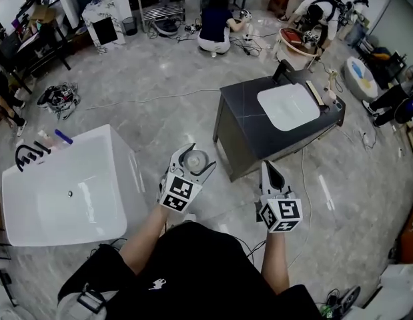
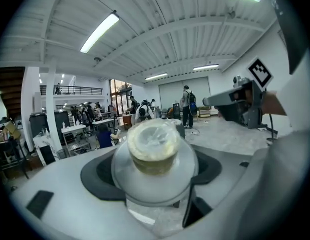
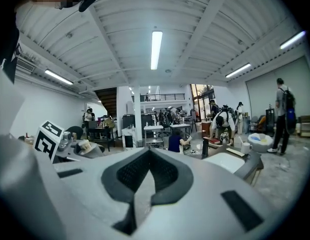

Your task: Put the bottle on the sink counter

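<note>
Head view: the left gripper (image 1: 197, 157) has its fingers pinching the bottle (image 1: 195, 161), cap end up and long axis roughly vertical, over the floor. The sink counter (image 1: 241, 115) lies far-right of it, well apart, and the right gripper (image 1: 267, 171) is nearer that tabletop but carries nothing. Left gripper view: fingers spread wide round the bottle's body, pads on both sides, cap towards the camera. Right gripper view: fingers pressed together with nothing between, white basin (image 3: 226, 160) ahead to the right.
</note>
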`<control>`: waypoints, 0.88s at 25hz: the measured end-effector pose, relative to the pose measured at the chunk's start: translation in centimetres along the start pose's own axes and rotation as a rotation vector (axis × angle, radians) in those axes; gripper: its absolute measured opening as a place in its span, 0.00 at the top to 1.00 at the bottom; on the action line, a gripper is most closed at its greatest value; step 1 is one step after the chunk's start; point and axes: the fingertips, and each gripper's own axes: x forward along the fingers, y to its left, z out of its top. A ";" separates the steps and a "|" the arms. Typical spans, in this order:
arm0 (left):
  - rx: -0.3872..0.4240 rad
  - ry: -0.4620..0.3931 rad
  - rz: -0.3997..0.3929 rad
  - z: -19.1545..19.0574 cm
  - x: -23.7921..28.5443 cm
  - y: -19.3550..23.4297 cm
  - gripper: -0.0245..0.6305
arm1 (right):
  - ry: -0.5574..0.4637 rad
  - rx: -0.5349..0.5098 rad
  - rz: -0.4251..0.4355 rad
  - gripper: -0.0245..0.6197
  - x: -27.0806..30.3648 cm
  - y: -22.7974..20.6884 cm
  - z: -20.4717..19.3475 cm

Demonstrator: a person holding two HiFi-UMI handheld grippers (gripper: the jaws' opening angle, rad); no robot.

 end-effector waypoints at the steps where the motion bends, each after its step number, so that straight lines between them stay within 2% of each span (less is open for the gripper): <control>1: 0.001 0.000 -0.010 -0.2 0.2 0.5 0.45 | 0.003 0.002 -0.010 0.96 0.5 0.1 -0.1; 8: 0.004 0.001 -0.045 -1.4 0.7 4.4 0.45 | 0.029 0.006 -0.046 0.96 3.7 1.9 -0.5; 14: -0.003 0.014 -0.046 -2.9 1.0 7.2 0.45 | 0.057 -0.004 -0.023 0.96 6.6 3.4 -0.8; 22: -0.025 0.039 -0.036 -3.3 3.7 9.4 0.45 | 0.072 0.007 -0.012 0.96 10.2 1.7 -0.9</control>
